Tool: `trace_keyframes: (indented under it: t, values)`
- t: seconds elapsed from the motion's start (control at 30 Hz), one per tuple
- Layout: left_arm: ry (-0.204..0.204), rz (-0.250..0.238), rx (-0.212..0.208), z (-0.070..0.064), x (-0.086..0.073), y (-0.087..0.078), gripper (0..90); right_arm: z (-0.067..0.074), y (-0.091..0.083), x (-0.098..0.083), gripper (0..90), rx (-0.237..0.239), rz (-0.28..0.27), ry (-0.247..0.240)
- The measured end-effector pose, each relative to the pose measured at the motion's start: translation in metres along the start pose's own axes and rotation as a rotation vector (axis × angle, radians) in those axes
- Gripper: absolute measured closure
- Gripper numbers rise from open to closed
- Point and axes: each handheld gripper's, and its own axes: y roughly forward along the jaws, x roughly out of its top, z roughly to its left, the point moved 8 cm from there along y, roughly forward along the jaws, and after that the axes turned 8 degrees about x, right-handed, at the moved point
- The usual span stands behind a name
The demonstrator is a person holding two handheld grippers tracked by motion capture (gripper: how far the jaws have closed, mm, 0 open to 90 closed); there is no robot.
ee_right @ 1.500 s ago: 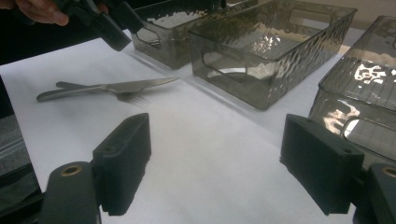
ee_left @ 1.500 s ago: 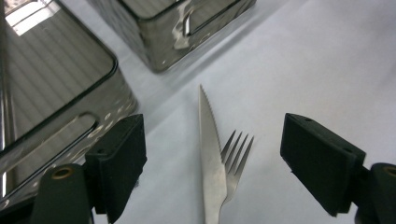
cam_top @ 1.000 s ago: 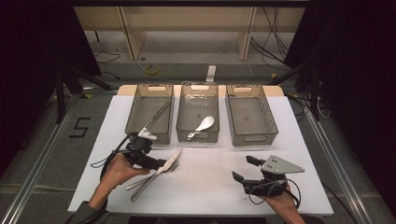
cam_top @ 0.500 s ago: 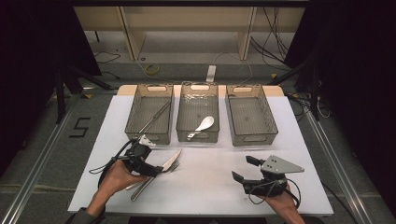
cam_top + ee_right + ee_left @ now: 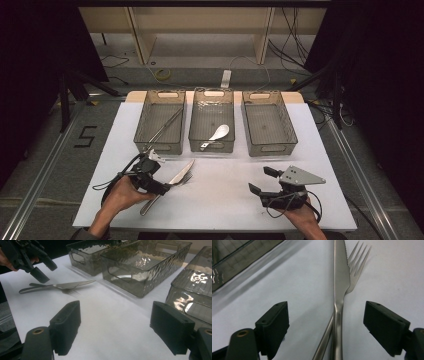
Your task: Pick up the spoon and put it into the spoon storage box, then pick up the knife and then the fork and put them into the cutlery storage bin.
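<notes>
Both tongs stand spread, pinching nothing. From the high view, the left gripper [image 5: 165, 187] hangs over the handles of a shiny steel table knife [image 5: 176, 176] and a steel fork [image 5: 186, 177] that lie crossed on the white table top [image 5: 225, 200], just in front of the left clear plastic bin [image 5: 161, 121]. The right gripper [image 5: 261, 180] rests near the table's front right, well apart from the cutlery, with bare white surface between the two. Three bins sit in a row at the far side; the middle clear bin [image 5: 212, 120] holds a white spoon [image 5: 218, 134]. Grey floor surrounds the table, dark at both sides.

Along the left gripper's jaws, the knife [image 5: 340, 285] lies over the fork [image 5: 357, 265], both running between the wide-set pads [image 5: 274, 325], touching neither. Open white surface lies on either side.

Along the right gripper's jaws, bare table stretches to the cutlery [image 5: 60, 286], with the left gripper [image 5: 41, 270] just above the handles and the bins' walls [image 5: 140, 267] close at the right.
</notes>
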Motion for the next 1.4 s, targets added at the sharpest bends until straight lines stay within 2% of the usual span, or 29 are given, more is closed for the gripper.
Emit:
trace_keyframes:
  t: [0.33,0.5,0.87,1.07,1.4]
  values:
    - [0.032,0.046,0.015,-0.004,-0.01,0.002,19.2,-0.001,0.001,0.0,25.4,0.001,-0.001,0.0]
    - [0.041,0.06,0.004,-0.004,-0.014,0.003,23.1,-0.001,0.001,0.0,25.4,-0.001,-0.002,-0.003]
    - [0.074,0.102,0.013,-0.006,-0.023,0.008,31.6,-0.001,0.002,0.0,25.5,0.0,0.002,-0.005]
    - [0.084,0.102,0.012,-0.008,-0.022,0.009,36.9,-0.001,0.001,0.0,25.5,-0.001,0.004,-0.005]
    - [0.125,0.12,0.008,-0.012,-0.025,0.014,45.8,0.002,0.002,0.0,25.5,0.001,0.011,-0.018]
